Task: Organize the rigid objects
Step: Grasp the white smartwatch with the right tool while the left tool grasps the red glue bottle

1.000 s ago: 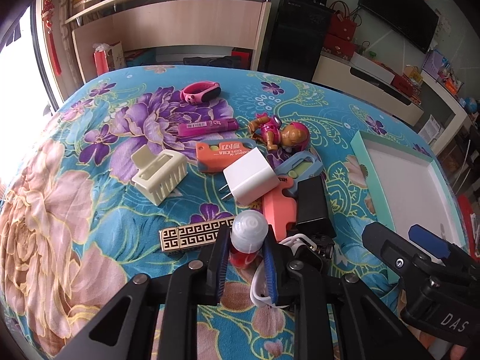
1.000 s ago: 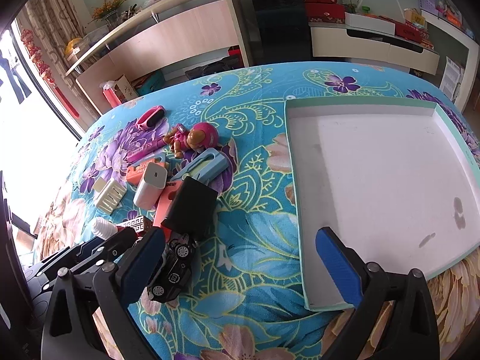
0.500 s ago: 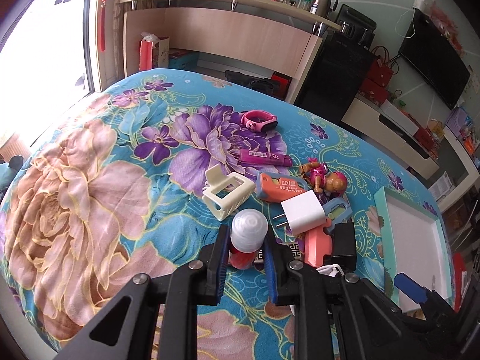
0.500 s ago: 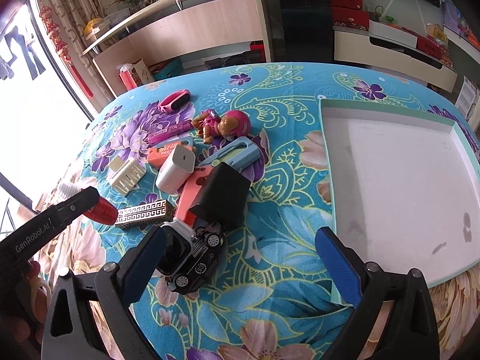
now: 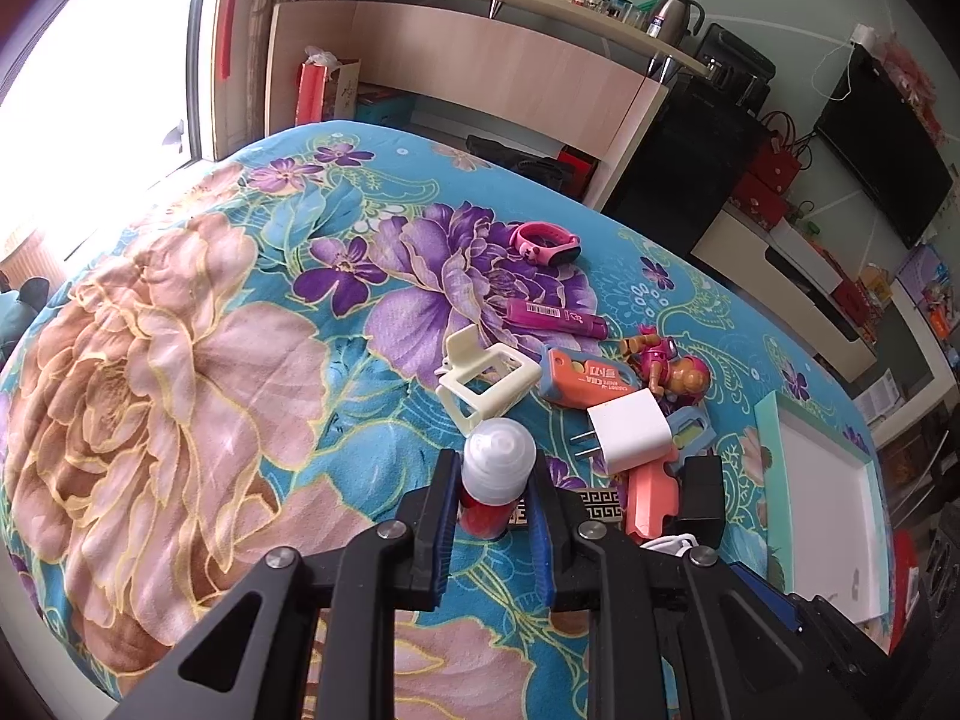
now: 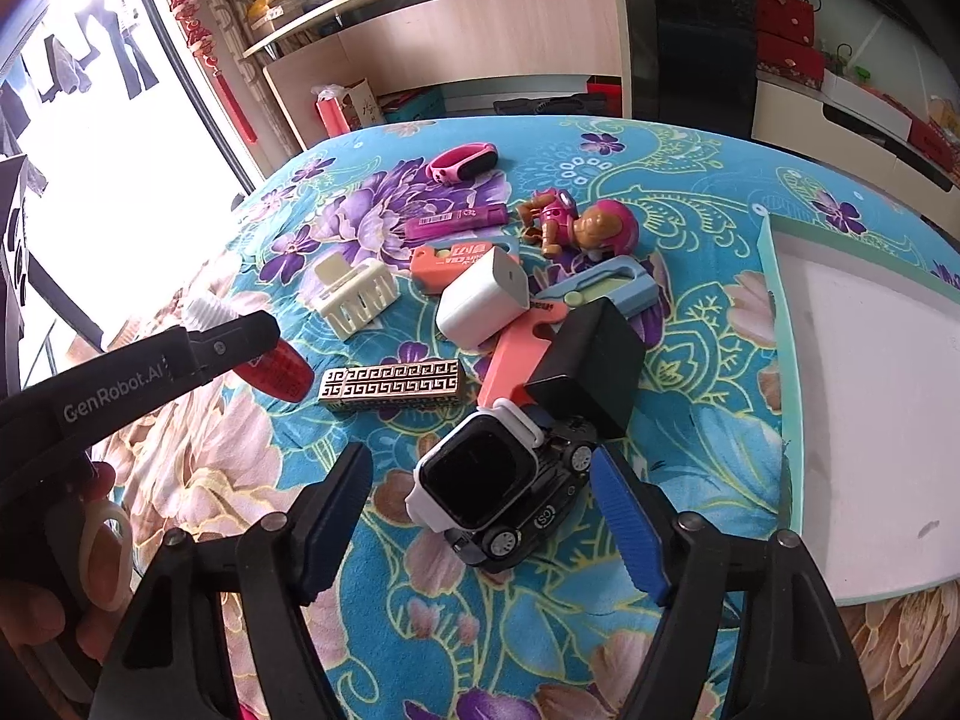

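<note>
Partly hidden behind my left gripper, clamped on the red bottle, the patterned bar; right gripper closing, ungripped, around smartwatch.

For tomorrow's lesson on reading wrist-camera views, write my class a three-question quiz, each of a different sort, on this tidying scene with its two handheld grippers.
1. True or false: the left gripper is shut on a red bottle with a white cap.
2. Multiple choice: what lies between the right gripper's fingers? A) the pink wristband B) the smartwatch on the black toy car C) the cream clip
3. Short answer: does the white tray hold any object?

Key
1. True.
2. B. The fingers have just been closing around the pair, but their blue pads do not yet press on it.
3. No; the part in view is bare apart from faint marks.
</note>
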`<move>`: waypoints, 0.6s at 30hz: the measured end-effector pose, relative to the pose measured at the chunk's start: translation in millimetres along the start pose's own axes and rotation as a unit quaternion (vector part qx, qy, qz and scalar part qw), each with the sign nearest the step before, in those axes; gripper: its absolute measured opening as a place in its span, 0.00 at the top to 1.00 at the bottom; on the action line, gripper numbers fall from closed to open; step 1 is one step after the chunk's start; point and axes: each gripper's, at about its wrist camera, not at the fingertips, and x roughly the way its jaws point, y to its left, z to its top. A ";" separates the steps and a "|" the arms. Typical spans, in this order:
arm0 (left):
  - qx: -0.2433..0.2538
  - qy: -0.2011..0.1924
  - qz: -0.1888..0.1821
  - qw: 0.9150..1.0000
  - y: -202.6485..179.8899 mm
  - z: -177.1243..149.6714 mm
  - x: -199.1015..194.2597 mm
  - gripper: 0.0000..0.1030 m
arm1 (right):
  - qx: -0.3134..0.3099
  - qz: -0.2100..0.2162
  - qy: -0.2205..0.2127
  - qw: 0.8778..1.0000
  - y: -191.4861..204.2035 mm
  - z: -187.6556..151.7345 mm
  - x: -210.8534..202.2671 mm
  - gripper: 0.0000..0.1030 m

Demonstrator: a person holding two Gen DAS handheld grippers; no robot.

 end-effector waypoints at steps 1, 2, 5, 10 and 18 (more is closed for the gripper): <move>-0.001 0.000 -0.001 1.000 0.6 0.2 0.0 0.78 | -0.001 0.005 0.001 1.000 1.2 -0.2 0.4 0.33; -0.002 0.001 -0.001 1.000 1.1 0.4 0.1 0.78 | -0.002 0.009 0.002 1.000 2.4 -0.5 1.1 0.34; -0.005 0.001 -0.003 1.000 2.3 0.6 -0.3 0.78 | -0.005 0.011 0.007 1.000 5.0 -1.2 4.5 0.35; -0.009 0.000 -0.007 1.000 3.8 0.9 -1.3 0.78 | -0.010 -0.002 0.008 1.000 7.9 -0.8 8.3 0.35; -0.019 -0.003 -0.010 1.000 9.4 1.4 -3.0 0.78 | -0.033 0.063 -0.023 0.997 23.8 4.8 2.8 0.35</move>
